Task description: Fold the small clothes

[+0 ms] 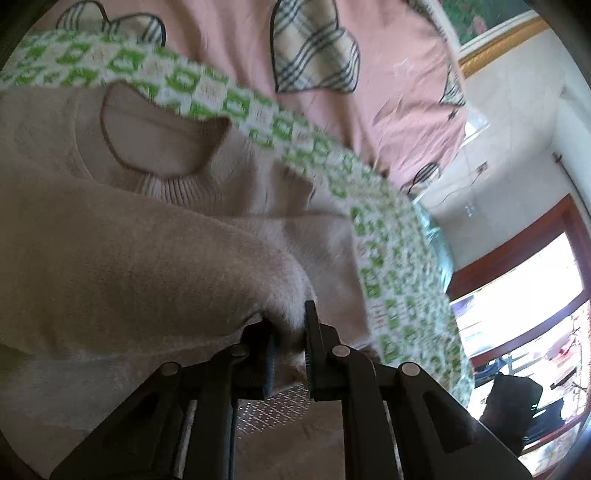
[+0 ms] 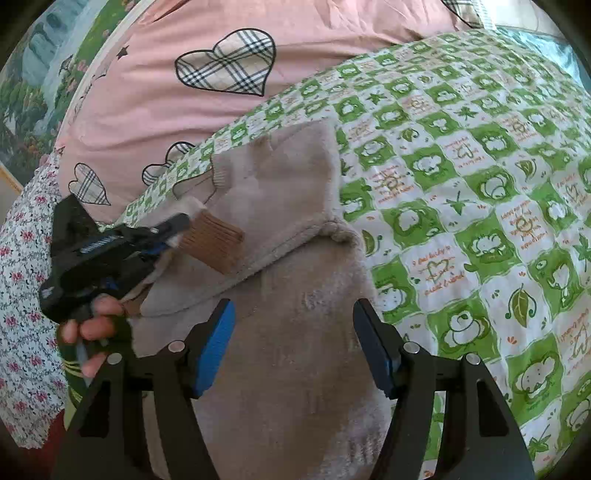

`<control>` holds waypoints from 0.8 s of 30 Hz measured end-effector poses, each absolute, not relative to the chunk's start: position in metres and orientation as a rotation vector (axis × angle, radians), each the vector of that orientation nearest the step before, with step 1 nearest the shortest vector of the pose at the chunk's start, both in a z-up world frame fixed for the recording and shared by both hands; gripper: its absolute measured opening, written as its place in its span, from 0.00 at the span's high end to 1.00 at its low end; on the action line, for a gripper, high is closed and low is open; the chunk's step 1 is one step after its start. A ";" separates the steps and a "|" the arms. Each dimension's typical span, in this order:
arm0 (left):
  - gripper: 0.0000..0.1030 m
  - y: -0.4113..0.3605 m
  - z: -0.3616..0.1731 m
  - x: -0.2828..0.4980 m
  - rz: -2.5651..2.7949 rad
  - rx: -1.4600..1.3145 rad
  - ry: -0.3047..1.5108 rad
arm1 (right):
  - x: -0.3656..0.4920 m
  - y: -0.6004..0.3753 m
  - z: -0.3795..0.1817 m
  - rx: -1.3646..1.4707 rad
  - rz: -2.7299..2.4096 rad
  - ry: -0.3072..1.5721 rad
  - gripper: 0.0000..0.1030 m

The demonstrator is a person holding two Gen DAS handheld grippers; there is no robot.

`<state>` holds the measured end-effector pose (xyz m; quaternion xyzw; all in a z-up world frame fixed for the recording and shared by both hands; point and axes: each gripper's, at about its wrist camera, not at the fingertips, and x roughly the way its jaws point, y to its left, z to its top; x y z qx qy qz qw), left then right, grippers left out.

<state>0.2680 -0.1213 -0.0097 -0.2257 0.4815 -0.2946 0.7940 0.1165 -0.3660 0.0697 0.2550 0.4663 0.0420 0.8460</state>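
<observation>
A small beige fuzzy sweater (image 2: 288,236) lies on a green-and-white patterned sheet (image 2: 480,184). My left gripper (image 1: 290,339) is shut on a sleeve (image 1: 147,266) of the sweater and holds it folded over the body, below the ribbed neckline (image 1: 162,147). In the right wrist view the left gripper (image 2: 110,251) shows at the left with the brown ribbed cuff (image 2: 218,243) beside its tips. My right gripper (image 2: 293,347) is open and empty, its jaws wide apart just above the sweater's lower body.
A pink duvet with plaid hearts (image 2: 184,92) lies beyond the sheet. A floral cloth (image 2: 26,277) is at the left. A framed picture (image 1: 491,33), white wall and a doorway (image 1: 535,295) show to the right in the left wrist view.
</observation>
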 end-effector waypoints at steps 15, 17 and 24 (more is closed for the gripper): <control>0.71 -0.006 -0.001 0.205 -0.424 -0.306 0.996 | 0.153 -0.316 0.056 0.510 0.232 0.985 0.35; 0.71 0.026 0.002 0.200 -0.305 -0.266 0.974 | 0.163 -0.313 0.052 0.511 0.233 0.987 0.35; 0.71 0.111 -0.015 0.211 -0.035 -0.210 0.977 | 0.193 -0.305 0.031 0.482 0.220 1.050 0.62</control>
